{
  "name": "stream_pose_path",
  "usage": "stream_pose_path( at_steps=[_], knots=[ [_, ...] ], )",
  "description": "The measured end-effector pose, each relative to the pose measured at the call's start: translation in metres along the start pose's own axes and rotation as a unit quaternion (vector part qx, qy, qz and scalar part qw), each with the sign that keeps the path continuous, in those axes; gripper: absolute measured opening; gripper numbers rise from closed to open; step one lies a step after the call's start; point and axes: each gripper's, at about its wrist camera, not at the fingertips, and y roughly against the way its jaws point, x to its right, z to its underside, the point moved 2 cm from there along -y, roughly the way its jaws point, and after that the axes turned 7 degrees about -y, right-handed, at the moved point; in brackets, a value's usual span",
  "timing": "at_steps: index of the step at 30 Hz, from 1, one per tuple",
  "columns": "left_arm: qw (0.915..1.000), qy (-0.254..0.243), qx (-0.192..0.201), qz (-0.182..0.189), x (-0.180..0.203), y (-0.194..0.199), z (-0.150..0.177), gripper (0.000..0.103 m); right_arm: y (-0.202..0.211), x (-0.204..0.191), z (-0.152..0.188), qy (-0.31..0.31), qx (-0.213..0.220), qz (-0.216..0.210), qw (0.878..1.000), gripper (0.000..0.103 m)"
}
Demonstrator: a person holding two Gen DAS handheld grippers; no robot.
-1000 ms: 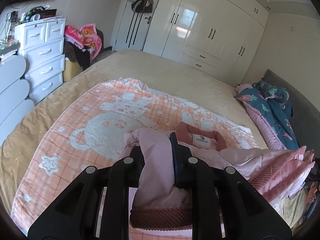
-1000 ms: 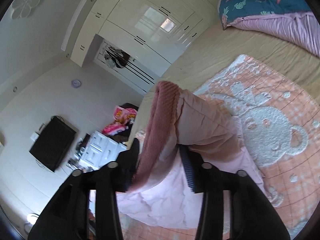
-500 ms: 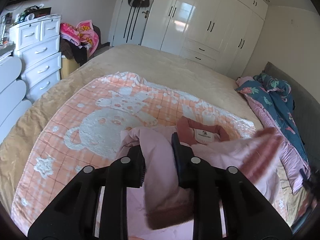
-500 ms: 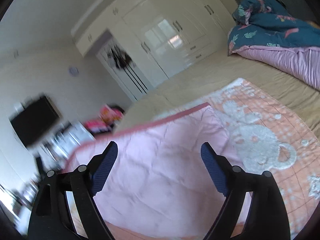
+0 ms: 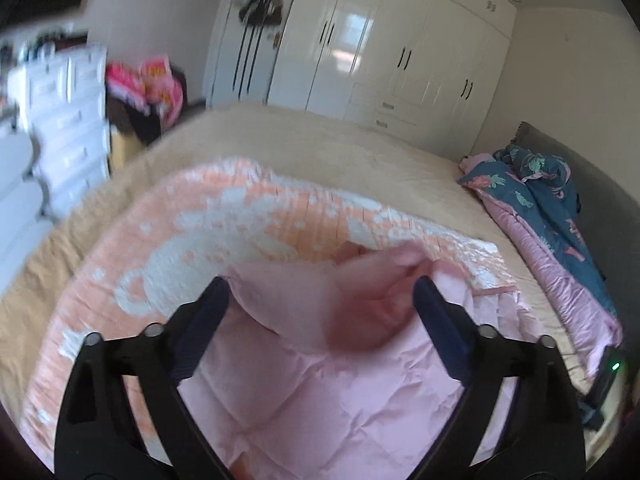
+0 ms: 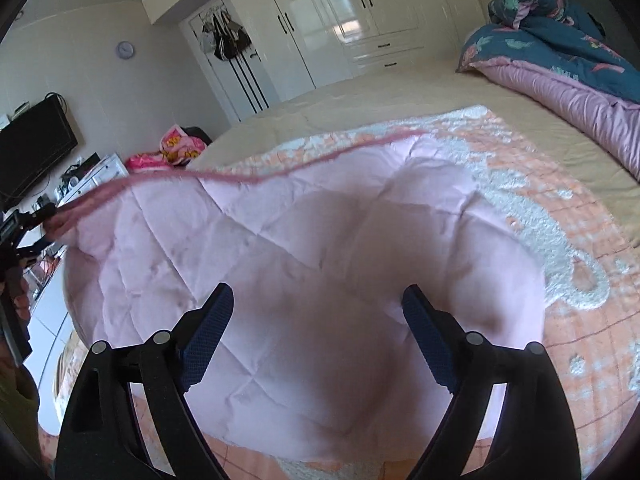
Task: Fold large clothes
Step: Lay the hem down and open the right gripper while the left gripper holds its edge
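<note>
Pink quilted garment (image 6: 320,240) on bed blanket (image 6: 560,208)

Pink garment (image 6: 304,264): quilted cloth, matt, creased, stitched in diamond pattern; hem band (image 6: 248,178) ribbed knit, darker rose. Blanket (image 6: 560,240) under it: woven cloth, peach check with raised, nubby white pattern. Bed cover (image 5: 320,148): tan cloth, soft, matt. Duvet (image 6: 568,92): smooth cloth with slight sheen, mauve underside, teal printed top. Wardrobe (image 6: 360,20): glossy white panels reflecting window light, dark slim handles. Right gripper (image 6: 318,312): matt black plastic arms, metal rivets, ridged blue pads (image 6: 208,332). Left gripper (image 5: 322,304): same finish.
</note>
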Motion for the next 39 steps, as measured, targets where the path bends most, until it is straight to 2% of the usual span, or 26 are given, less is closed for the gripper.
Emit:
stream_pose_path(
  at_steps=[4,7,10,13,16,18,19,21,24,26,28,29,30,31,32,34,39],
  knots=[
    [0.9994,-0.002,0.033,0.003,0.004,0.019,-0.002,0.092,0.014,0.004,-0.007,0.014,0.016,0.026,0.999,0.091],
    [0.9993,-0.005,0.036,-0.010,-0.001,0.023,0.007,0.094,0.021,0.013,-0.015,0.014,0.027,0.047,0.998,0.092],
    [0.9990,-0.008,0.015,-0.042,-0.015,0.016,0.029,0.094,0.026,0.026,-0.020,0.019,0.036,0.090,0.995,0.093],
    [0.9985,0.013,-0.018,-0.050,-0.038,0.001,0.060,0.094,0.024,0.039,-0.019,0.027,0.019,0.119,0.992,0.093],
    [0.9963,0.049,-0.057,-0.042,-0.064,-0.015,0.088,0.094,0.020,0.051,-0.013,0.016,-0.004,0.097,0.995,0.093],
    [0.9933,0.072,-0.089,-0.017,-0.077,-0.026,0.102,0.094,0.017,0.054,-0.010,0.013,-0.016,0.080,0.997,0.093],
    [0.9931,0.076,-0.089,-0.008,-0.081,-0.028,0.108,0.094,0.015,0.055,-0.009,0.016,-0.019,0.082,0.996,0.093],
    [0.9932,0.067,-0.093,0.021,-0.080,-0.034,0.119,0.094,0.010,0.055,-0.006,0.024,-0.025,0.090,0.995,0.093],
    [0.9895,0.063,-0.119,0.054,-0.072,-0.047,0.133,0.094,0.001,0.058,-0.003,0.025,-0.038,0.088,0.995,0.093],
    [0.9912,0.045,-0.117,0.042,-0.065,-0.050,0.134,0.093,-0.005,0.062,0.000,0.021,-0.041,0.083,0.995,0.090],
    [0.9932,0.019,-0.113,0.020,-0.055,-0.051,0.132,0.072,-0.009,0.063,0.001,0.012,-0.046,0.066,0.997,0.066],
    [0.9944,-0.002,-0.106,0.008,-0.047,-0.049,0.130,0.052,-0.009,0.063,0.000,0.009,-0.045,0.066,0.997,0.059],
    [0.9947,-0.023,-0.100,-0.002,-0.039,-0.048,0.128,0.041,-0.009,0.062,0.000,0.008,-0.043,0.072,0.996,0.049],
    [0.9945,-0.038,-0.097,-0.011,-0.034,-0.047,0.127,0.037,-0.009,0.060,-0.001,0.011,-0.041,0.072,0.997,0.039],
    [0.9939,-0.057,-0.091,-0.023,-0.027,-0.046,0.124,0.030,-0.006,0.056,-0.002,0.016,-0.033,0.073,0.997,0.035],
    [0.9940,-0.072,-0.075,-0.035,-0.022,-0.046,0.116,0.026,-0.001,0.049,-0.006,0.023,-0.016,0.076,0.997,0.025],
    [0.9971,-0.050,-0.051,-0.027,-0.029,-0.056,0.088,0.021,0.004,0.040,-0.025,0.027,0.026,0.085,0.996,0.019]
  ],
)
